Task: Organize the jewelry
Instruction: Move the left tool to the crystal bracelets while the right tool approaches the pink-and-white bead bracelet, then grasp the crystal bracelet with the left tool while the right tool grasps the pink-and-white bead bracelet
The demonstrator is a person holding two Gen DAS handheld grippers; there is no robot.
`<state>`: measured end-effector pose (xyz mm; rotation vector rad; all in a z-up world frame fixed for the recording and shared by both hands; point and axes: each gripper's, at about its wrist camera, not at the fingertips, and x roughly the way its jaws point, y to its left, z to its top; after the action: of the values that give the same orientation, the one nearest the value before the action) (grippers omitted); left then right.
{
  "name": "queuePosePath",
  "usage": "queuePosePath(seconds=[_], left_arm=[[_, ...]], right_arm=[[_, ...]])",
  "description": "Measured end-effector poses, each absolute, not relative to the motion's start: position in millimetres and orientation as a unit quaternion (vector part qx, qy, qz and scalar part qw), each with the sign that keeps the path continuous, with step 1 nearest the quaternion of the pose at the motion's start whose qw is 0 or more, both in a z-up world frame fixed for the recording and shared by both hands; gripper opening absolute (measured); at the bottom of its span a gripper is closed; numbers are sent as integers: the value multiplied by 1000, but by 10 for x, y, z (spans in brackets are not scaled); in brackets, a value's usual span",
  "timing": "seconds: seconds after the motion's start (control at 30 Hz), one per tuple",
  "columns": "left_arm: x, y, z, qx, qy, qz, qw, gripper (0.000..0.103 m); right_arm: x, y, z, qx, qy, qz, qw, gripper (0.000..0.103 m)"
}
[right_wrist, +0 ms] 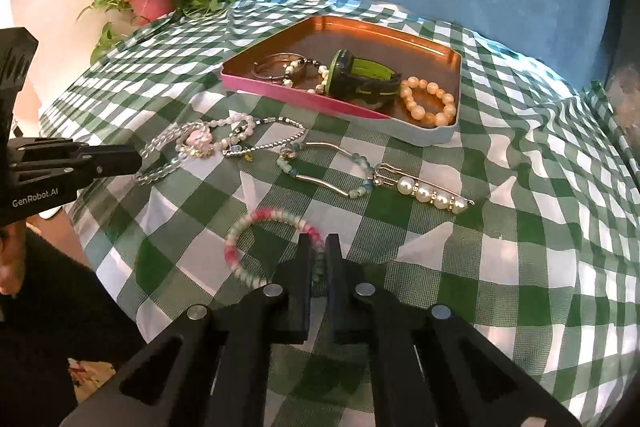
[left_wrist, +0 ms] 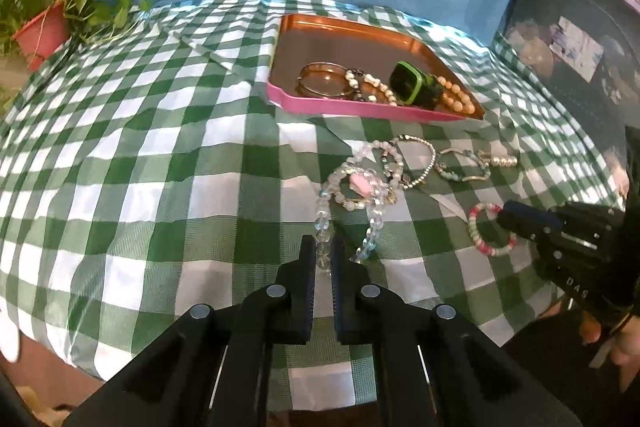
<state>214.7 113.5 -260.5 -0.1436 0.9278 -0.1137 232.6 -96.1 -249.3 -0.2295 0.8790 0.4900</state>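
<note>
Pinching the clear glass-bead necklace point(left_wrist: 324, 223), the left gripper point(left_wrist: 323, 251) is clenching it. The right gripper point(right_wrist: 318, 247) is clamping the pink-and-white beaded bracelet point(right_wrist: 256, 223) on the green checked cloth point(right_wrist: 500, 267).

1. On the side of your left gripper point(right_wrist: 138, 161), seen from the right wrist camera, you can read "GenRobot.AI" in white letters.
2. On the body of your right gripper point(left_wrist: 505, 213), seen from the left wrist camera, only the letters "DAS" are legible.
</note>
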Motion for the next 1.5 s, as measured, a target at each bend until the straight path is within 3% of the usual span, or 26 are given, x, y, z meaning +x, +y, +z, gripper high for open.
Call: queuePosePath(seconds=[0.23,0.4,0.5,0.63,0.7,0.77,1.27,1.5], left_arm=[[1999,1144,-2461,-82,431,-69,896,8],[2092,1123,-2613,-66,454,-49,887,8],[2157,1166,-2665,-81,461,-47,882,17],[2168,1076,-2655,-44,453,-39,889,19],[2152,969,-2655,1,450,-33,892,17],[2148,949,-2649,0,452,-43,891,8],[2005,740,-2205,-44,401,-71,912,7],[2022,425,-1689,22,336,-84,938,7]], right_arm=[[2112,-1037,-2257,-87,388,227,889,5],[2120,-951,-2498,-99,431,240,864,6],[2120,-922,-2512,-106,422,243,867,9],[2140,-903,-2524,-104,420,244,868,9],[2139,-893,-2517,-109,420,243,867,9],[2131,-867,-2513,-118,417,240,868,5],[2001,-987,-2028,-54,361,235,901,5],[1965,-1008,-1562,-39,319,222,921,5]])
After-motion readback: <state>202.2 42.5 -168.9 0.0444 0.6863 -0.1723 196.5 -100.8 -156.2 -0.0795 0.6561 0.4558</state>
